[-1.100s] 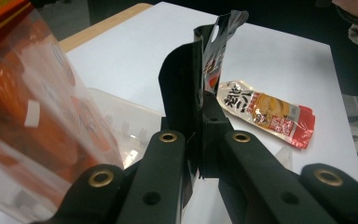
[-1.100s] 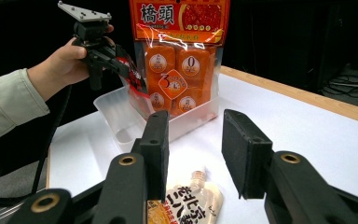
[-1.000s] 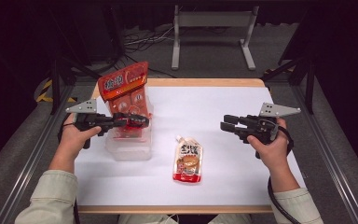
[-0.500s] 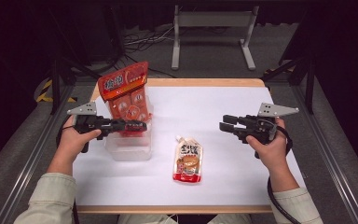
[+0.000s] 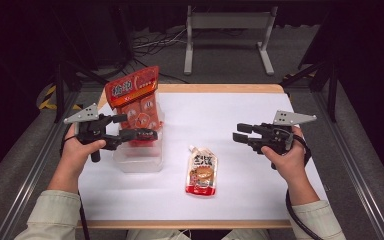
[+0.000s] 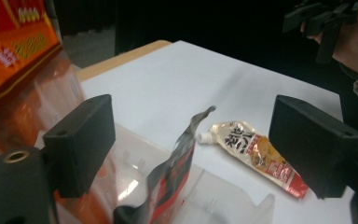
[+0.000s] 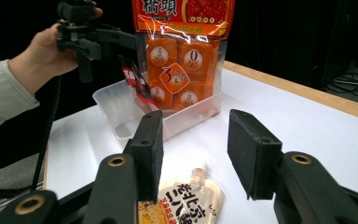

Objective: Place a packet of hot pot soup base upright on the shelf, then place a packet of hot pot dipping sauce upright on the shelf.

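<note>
White table (image 5: pixel 260 120): packet (image 6: pixel 168 182) between gripper (image 6: pixel 191 144) jaws

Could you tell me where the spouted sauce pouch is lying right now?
In the high view, the spouted sauce pouch lies flat on the white table, near the front centre, just right of the clear plastic tub and between the two grippers.

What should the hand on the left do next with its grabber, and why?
Probably lift the left gripper clear of the clear tub. Its jaws have just been opening, and the small red packet now stands in the tub between them with neither pad pressing on it. The spouted pouch still lies on the table.
</note>
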Demonstrator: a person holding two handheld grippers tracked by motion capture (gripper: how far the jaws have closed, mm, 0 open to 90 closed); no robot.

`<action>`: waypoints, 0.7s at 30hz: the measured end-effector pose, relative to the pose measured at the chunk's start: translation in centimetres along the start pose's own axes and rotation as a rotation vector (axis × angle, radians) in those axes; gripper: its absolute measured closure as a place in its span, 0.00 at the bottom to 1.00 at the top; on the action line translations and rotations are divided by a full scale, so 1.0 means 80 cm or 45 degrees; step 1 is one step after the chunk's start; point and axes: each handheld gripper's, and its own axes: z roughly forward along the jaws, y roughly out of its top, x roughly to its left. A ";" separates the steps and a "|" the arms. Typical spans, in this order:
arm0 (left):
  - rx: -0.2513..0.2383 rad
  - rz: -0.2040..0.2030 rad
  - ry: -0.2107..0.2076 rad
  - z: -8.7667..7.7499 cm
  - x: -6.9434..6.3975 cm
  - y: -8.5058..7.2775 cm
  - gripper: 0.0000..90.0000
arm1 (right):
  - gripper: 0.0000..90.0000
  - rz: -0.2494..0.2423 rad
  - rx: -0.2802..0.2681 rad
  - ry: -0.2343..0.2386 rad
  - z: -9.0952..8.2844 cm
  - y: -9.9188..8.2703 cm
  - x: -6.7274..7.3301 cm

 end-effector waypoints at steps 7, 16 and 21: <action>-0.027 0.051 0.081 -0.006 -0.047 0.004 0.13 | 0.63 0.008 0.002 -0.006 0.000 -0.003 0.001; -0.020 0.021 0.128 -0.025 -0.092 -0.024 0.13 | 0.60 0.012 0.018 -0.016 0.005 -0.009 0.003; 0.011 -0.003 0.165 -0.032 -0.099 -0.033 0.13 | 0.55 0.016 0.031 -0.014 0.012 -0.011 0.002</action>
